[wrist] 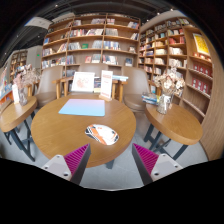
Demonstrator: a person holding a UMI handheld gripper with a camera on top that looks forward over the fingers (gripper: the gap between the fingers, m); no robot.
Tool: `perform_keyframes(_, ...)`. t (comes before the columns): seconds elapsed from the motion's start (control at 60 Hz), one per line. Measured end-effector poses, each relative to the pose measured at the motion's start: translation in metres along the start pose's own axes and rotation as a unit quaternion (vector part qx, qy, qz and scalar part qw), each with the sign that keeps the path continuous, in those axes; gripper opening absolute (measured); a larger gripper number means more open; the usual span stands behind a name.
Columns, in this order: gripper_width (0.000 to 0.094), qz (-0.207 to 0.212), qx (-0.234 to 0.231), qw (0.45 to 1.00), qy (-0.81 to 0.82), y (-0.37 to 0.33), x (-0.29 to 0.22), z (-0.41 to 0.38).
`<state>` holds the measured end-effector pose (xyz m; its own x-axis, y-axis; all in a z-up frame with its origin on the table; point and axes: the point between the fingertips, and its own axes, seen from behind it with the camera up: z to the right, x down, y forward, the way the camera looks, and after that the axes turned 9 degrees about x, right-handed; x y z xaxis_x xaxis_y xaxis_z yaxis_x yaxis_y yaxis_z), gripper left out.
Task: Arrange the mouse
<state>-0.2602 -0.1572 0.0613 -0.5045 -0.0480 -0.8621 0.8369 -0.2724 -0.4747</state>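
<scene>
Beyond the spread, empty tool (110,160), round wooden table (55,130), blue mat (82,107), library bookshelves (95,40) behind

The mouse (101,134) lay flat on the near part of the round wooden table (60,128), just ahead of the fingers and roughly midway between their lines. It appeared as a dark-and-white, possibly patterned, oblong item.
</scene>
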Motion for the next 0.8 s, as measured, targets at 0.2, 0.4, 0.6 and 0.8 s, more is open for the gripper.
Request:
perform_keyframes(0.2, 0.0856, 0.006, -0.017, 1.0, 0.0, 0.035, 0.002, -0.016)
perform_keyframes(0.4, 0.0854, 0.004, -0.025, 1.0, -0.003, 0.073, 0.005, -0.028)
perform_keyframes(0.6, 0.0855, -0.016, -0.028, 0.999, 0.004, 0.108, 0.009, -0.029)
perform_keyframes(0.8, 0.0856, -0.024, -0.03, 0.999, 0.013, 0.137, 0.001, -0.029)
